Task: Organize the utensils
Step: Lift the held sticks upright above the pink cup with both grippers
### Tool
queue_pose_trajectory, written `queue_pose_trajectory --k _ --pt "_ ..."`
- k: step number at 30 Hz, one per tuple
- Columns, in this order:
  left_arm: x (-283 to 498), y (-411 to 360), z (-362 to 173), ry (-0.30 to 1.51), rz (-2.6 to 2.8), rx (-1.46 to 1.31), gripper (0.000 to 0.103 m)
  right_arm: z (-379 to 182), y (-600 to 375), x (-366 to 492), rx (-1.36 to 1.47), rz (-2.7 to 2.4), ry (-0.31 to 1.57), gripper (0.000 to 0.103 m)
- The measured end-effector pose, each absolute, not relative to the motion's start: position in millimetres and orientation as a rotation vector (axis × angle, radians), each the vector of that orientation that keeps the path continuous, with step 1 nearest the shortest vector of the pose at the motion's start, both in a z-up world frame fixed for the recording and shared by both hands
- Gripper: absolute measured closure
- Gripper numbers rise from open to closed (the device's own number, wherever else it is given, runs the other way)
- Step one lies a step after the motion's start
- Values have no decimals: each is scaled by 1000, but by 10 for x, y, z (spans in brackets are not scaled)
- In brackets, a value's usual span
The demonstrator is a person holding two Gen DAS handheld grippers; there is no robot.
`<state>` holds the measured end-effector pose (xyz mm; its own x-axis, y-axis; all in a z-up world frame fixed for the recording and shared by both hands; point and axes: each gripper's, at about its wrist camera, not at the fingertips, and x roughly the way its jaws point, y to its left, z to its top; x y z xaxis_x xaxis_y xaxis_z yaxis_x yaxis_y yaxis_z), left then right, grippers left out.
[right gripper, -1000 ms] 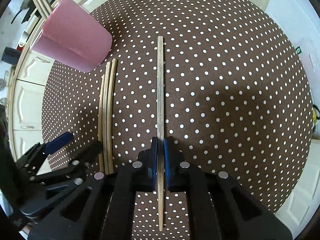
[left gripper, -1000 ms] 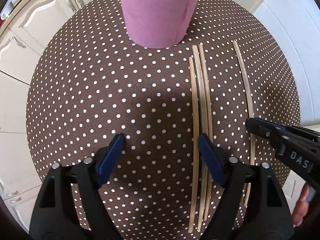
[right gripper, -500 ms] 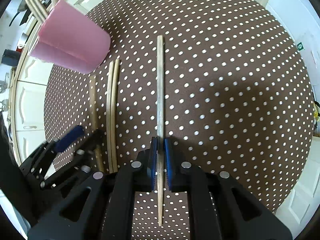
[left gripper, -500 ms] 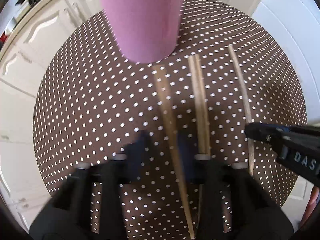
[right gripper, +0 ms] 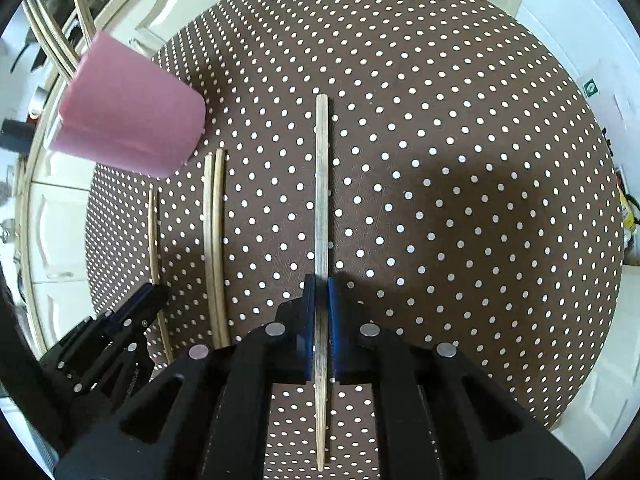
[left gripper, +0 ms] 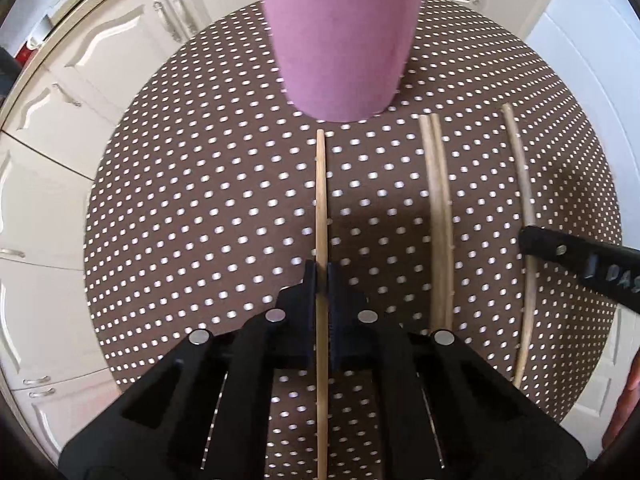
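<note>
Standing on the dotted table (right gripper: 440, 160), the pink cup (right gripper: 128, 120) holds chopsticks (right gripper: 52, 36); each tool clamps another.

The left gripper (left gripper: 322, 276) is pointing forward and down over the tabletop, its two black arms converging and its blue-padded fingers (left gripper: 309, 280) pressing in from either side on a thin wooden chopstick (left gripper: 321, 208). The right gripper (right gripper: 321, 286) is sitting in the same pose beside it, jaws nearly closed and pinching a second chopstick (right gripper: 321, 184) that is running straight out between its fingers (right gripper: 335, 292). The two tools are lying roughly parallel, near each other but apart. A sliver of the person's right hand (left gripper: 628, 400) is showing at the edge of the left wrist view.
</note>
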<state>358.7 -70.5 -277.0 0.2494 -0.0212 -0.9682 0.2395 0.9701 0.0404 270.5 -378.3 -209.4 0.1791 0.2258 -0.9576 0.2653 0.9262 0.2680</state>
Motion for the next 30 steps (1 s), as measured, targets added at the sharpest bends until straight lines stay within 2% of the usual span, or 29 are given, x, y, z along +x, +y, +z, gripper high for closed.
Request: queue_pose_trajectory --k 7,24,30 --pt "3532 -498 -2627 1278 -158 132 97 -1853 -3732 2708 428 20 1319 98" --pt "3243 -230 -1690 1078 -138 -24 97 -896 -4067 2451 455 38 1052 98" --pt "3293 -203 -1463 995 -125 -82 97 -770 -4005 2511 456 45 960 98"
